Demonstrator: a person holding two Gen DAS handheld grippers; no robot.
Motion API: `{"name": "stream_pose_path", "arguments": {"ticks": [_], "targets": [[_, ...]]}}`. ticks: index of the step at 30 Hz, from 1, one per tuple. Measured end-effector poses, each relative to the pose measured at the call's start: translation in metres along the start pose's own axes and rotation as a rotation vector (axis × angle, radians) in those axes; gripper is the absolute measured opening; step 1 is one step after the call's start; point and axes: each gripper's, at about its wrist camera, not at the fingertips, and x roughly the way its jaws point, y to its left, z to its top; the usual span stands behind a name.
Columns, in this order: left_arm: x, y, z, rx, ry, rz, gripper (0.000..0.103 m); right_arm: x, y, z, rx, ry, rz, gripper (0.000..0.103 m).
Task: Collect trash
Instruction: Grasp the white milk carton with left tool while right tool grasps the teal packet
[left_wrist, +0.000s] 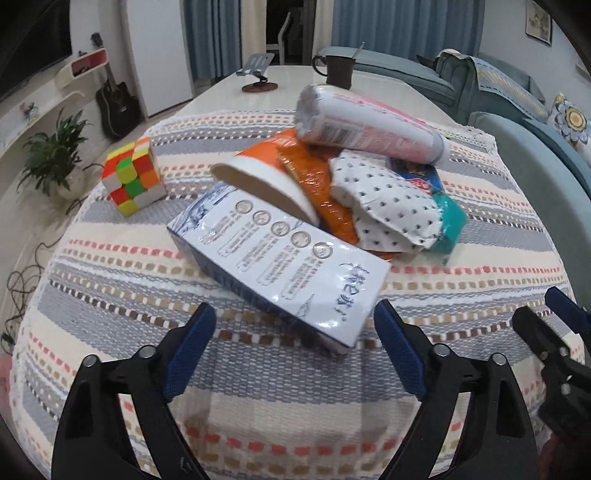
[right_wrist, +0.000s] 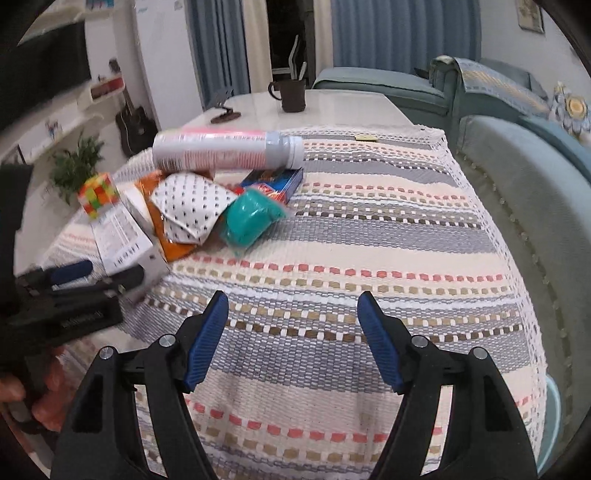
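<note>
Your left hand-held gripper (left_wrist: 295, 325) stands spread, nothing pinched, its blue pads either side of the near corner of the white box (left_wrist: 280, 266) but apart from it. Your right hand-held gripper (right_wrist: 291, 314) is spread too, over bare striped cloth (right_wrist: 369, 258), with nothing between its pads. In the right wrist view the left gripper shows at the left edge, just beside the box.

The trash sits in one heap left of centre on the table (left_wrist: 388, 85). The box lies nearest, tilted. Behind it leans a paper cup (left_wrist: 266, 184) on an orange wrapper (left_wrist: 317, 192), then a dotted paper (left_wrist: 384, 199) and a teal packet (right_wrist: 251, 218). A blue carton (right_wrist: 277, 181) lies further back, and a pink bottle (left_wrist: 369, 125) lies on its side on top.

A cube (left_wrist: 133, 177) stands apart to the left, near the cloth's edge. Right of the heap the cloth is open up to its lace edge beside the sofa (right_wrist: 535, 206). Far off stand a mug (left_wrist: 338, 70) and a stand (left_wrist: 258, 74).
</note>
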Motion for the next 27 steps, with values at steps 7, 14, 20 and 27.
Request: {"name": "stream_pose_path", "arguments": {"ticks": [7, 14, 20, 27], "targets": [[-0.011, 0.039, -0.009, -0.037, 0.004, -0.008, 0.074, -0.001, 0.009, -0.002, -0.042, -0.010, -0.018, 0.069], [-0.025, 0.088, -0.011, -0.107, 0.018, -0.059, 0.073, 0.008, 0.015, 0.016, -0.032, -0.003, 0.035, 0.069], [-0.010, 0.081, 0.024, -0.184, 0.023, -0.122, 0.089, 0.026, 0.027, 0.047, -0.058, -0.004, 0.070, 0.069], [0.039, 0.072, 0.036, -0.181, 0.096, 0.023, 0.075, 0.056, 0.007, 0.061, 0.041, 0.049, 0.105, 0.069]]}}
